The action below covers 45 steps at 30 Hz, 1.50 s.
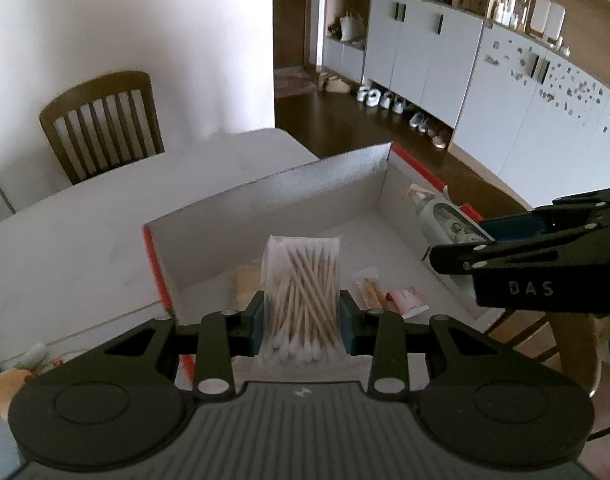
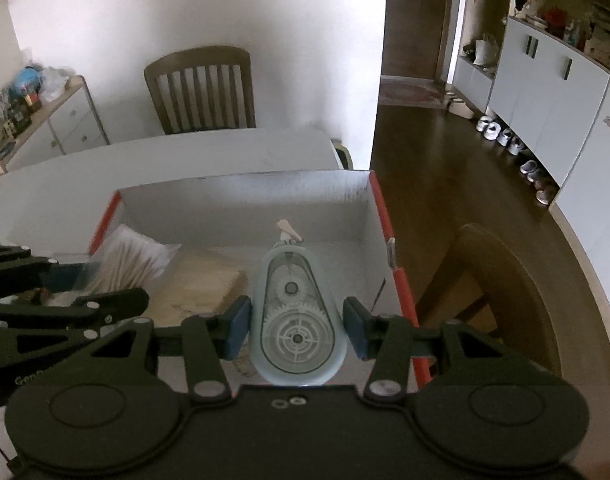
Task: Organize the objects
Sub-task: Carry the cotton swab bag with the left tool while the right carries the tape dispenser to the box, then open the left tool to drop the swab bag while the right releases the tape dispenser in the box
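Both pairs of jaws are clamped on cargo: the left gripper point(image 1: 301, 316) pinches a clear packet of cotton swabs point(image 1: 303, 292) between its blue pads, and the right gripper point(image 2: 297, 330) squeezes a pale blue correction tape dispenser point(image 2: 297, 320) by its flanks, its gears showing through the clear face. Each load hangs over the open cardboard box point(image 1: 265, 188) with red edges that sits on the white table point(image 1: 85, 232), the swabs toward the box's left side and the dispenser toward its right wall. Some sorting looks done already: on the box floor lie a tan flat block point(image 2: 203, 280), a small wrapped pack of sticks point(image 1: 369, 286) and a little red-and-white sachet point(image 1: 409, 300). My reading is that the job is past its midpoint for what shows here, with these two items about to join the rest once they are lowered and let go. What remains beyond that is hard to judge; a few blurred odds and ends point(image 1: 21, 364) sit at the table's near left edge in the left wrist view, and I cannot tell what they are or whether they belong in the box.
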Available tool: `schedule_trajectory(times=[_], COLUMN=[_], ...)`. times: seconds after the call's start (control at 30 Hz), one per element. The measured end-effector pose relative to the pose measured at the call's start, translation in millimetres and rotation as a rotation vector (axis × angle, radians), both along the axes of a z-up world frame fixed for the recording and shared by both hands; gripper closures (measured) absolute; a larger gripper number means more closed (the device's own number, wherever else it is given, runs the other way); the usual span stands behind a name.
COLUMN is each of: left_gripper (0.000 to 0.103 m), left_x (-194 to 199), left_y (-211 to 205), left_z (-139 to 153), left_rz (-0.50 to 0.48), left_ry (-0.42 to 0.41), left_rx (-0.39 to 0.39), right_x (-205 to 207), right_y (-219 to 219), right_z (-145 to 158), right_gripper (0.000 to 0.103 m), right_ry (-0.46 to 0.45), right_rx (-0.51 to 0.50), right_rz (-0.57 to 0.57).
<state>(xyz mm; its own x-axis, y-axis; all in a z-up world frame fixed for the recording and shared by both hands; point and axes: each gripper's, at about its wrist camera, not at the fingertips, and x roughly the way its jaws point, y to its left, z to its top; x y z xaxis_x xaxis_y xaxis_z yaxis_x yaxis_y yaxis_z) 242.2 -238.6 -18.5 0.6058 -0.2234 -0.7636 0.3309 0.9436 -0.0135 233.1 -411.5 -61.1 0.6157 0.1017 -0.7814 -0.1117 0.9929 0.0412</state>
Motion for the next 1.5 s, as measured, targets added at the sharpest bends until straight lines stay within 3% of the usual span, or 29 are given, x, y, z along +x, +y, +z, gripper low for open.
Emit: schedule_trajectory(times=[0.6, 1.1, 1.27, 1.33, 1.5], left_gripper=[0.068, 0.066, 0.054, 0.046, 0.044], left_x=[62.2, 70.6, 69.8, 69.1, 63.2], left_y=[-0.2, -1.8, -6.2, -7.5, -6.0], left_z=[-65.5, -79.2, -80.0, -77.8, -70.9], left_rz=[0.042, 0.015, -0.006, -0.020, -0.029], left_ry=[0.147, 0.215, 0.216, 0.201, 0.165], left_rx=[0.087, 0.110, 0.132, 0.127, 0.124], right_x=[40.6, 43.9, 48.4, 48.4, 45.0], right_y=[12.7, 18.9, 17.1, 16.3, 13.1], right_z=[-62.5, -78.0, -79.3, -79.0, -72.2], right_gripper=[0.054, 0.053, 0.051, 0.045, 0.041], right_ry=[0.103, 0.166, 0.195, 0.198, 0.188], right_rx=[-0.057, -0.108, -0.099, -0.095, -0.085], right_rz=[0.059, 0.095, 0.105, 0.107, 0.097])
